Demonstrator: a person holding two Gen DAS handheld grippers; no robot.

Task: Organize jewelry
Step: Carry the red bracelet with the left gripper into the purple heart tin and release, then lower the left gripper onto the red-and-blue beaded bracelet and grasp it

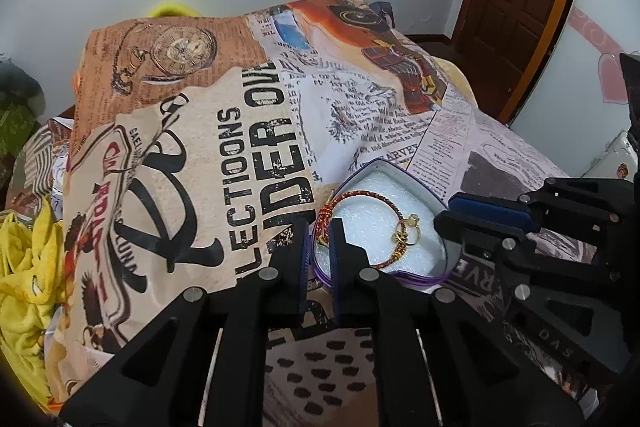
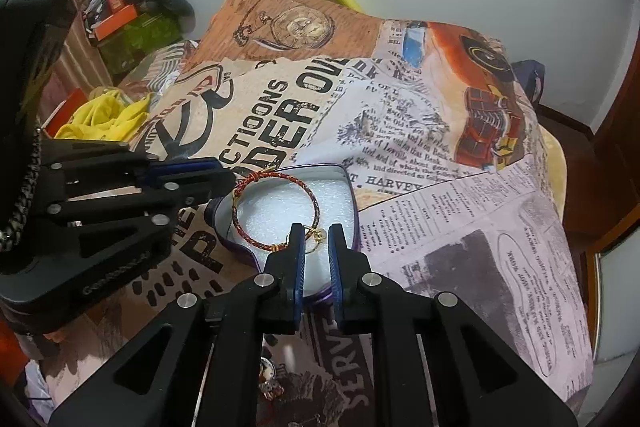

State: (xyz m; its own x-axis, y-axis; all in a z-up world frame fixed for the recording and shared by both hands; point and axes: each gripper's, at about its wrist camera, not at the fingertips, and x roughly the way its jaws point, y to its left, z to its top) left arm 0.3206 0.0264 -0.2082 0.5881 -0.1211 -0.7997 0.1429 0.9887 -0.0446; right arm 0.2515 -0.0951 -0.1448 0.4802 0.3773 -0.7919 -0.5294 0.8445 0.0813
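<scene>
Both wrist cameras are looking steeply down from close range, from opposite sides, sharing the heart-shaped box (image 1: 400, 223) (image 2: 296, 211) on the printed cloth (image 1: 192, 155) (image 2: 460, 187).

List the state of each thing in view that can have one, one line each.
Heart-shaped box: open, no lid on, white foam inside.
Bracelet: lying in the box, its knotted side over the rim.
Left gripper: shut on the bracelet at the knot.
Right gripper: shut on the bracelet at the gold rings.
</scene>
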